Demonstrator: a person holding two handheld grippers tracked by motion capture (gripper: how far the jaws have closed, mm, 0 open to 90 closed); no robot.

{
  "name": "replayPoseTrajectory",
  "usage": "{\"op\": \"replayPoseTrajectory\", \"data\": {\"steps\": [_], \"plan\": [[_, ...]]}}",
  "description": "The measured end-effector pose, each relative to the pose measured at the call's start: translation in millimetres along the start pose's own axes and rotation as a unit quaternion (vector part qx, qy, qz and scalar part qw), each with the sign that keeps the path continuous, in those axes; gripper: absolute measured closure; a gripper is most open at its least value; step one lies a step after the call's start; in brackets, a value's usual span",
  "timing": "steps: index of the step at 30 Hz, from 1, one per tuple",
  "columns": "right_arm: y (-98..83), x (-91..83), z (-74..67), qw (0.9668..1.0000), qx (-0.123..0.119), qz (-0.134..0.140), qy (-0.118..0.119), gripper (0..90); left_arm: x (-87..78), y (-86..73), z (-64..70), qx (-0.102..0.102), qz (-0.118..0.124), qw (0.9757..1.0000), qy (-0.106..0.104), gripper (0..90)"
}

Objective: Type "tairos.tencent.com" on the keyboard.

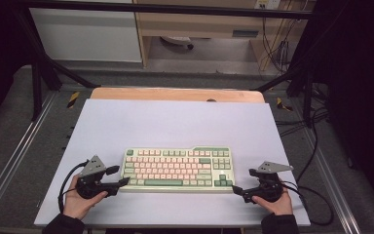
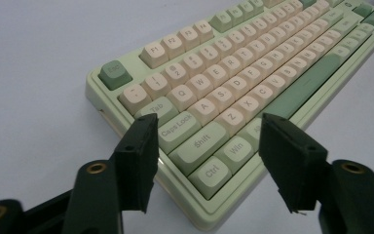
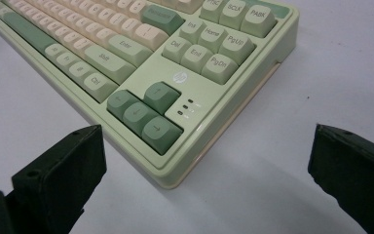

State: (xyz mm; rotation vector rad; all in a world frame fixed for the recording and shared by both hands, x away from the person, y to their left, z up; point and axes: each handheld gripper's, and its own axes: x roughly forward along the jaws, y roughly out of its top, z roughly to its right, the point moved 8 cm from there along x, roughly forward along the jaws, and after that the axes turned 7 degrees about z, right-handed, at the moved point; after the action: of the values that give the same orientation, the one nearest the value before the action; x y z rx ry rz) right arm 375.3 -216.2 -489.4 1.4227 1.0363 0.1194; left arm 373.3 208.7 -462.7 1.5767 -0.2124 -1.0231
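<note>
1. A pale green, rectangular plastic keyboard (image 1: 177,169) with cream and green keycaps is seen in the high view lying flat on the white, rectangular surface (image 1: 170,122), near its front edge and roughly centred between the two hands.

2. The left gripper (image 1: 118,176), a black two-jaw tool topped by a grey three-cornered plate, is held in the person's left hand (image 1: 80,200) at the keyboard's left end. The hand is wrapped around the gripper body from below and behind, and the forearm enters from the bottom edge in a dark sleeve.

3. The left jaws are pointed roughly level toward the keyboard's front-left corner. In the left gripper view the left gripper (image 2: 204,146) is seen with its jaws apart and the corner by the Ctrl key between them; one jaw stands over the left edge beside the Tab and Caps Lock keys, the other at the front edge beside the Alt key. Whether the pads touch the case cannot be told.

4. The right gripper (image 1: 238,190), of the same build, is held in the right hand (image 1: 275,201) at the keyboard's front-right corner, low over the surface, with its jaws aimed left toward that corner.

5. In the right gripper view the right gripper (image 3: 204,161) is shown with its jaws spread wide. The corner of the keyboard (image 3: 195,83) with the arrow keys lies just ahead of the gap, and bare surface is between the jaws; nothing is gripped.
</note>
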Motion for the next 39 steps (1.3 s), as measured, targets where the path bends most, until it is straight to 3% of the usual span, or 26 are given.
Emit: {"op": "replayPoseTrajectory", "data": {"steps": [15,31,39], "plan": [[-0.2,0.1,-0.1,1.0000,-0.001,-0.001,0.000,0.9,10.7,10.8,9.3,0.000,-0.003,1.0000,0.006,61.2],[0.2,0.0,-0.2,1.0000,0.000,0.000,0.000,0.9,25.2,19.8,21.3,0.001,-0.009,0.9999,-0.011,79.6],[0.2,0.1,-0.1,1.0000,-0.002,0.001,0.001,0.9,35.9,27.0,27.8,0.005,-0.008,0.9998,-0.017,84.8]]}}
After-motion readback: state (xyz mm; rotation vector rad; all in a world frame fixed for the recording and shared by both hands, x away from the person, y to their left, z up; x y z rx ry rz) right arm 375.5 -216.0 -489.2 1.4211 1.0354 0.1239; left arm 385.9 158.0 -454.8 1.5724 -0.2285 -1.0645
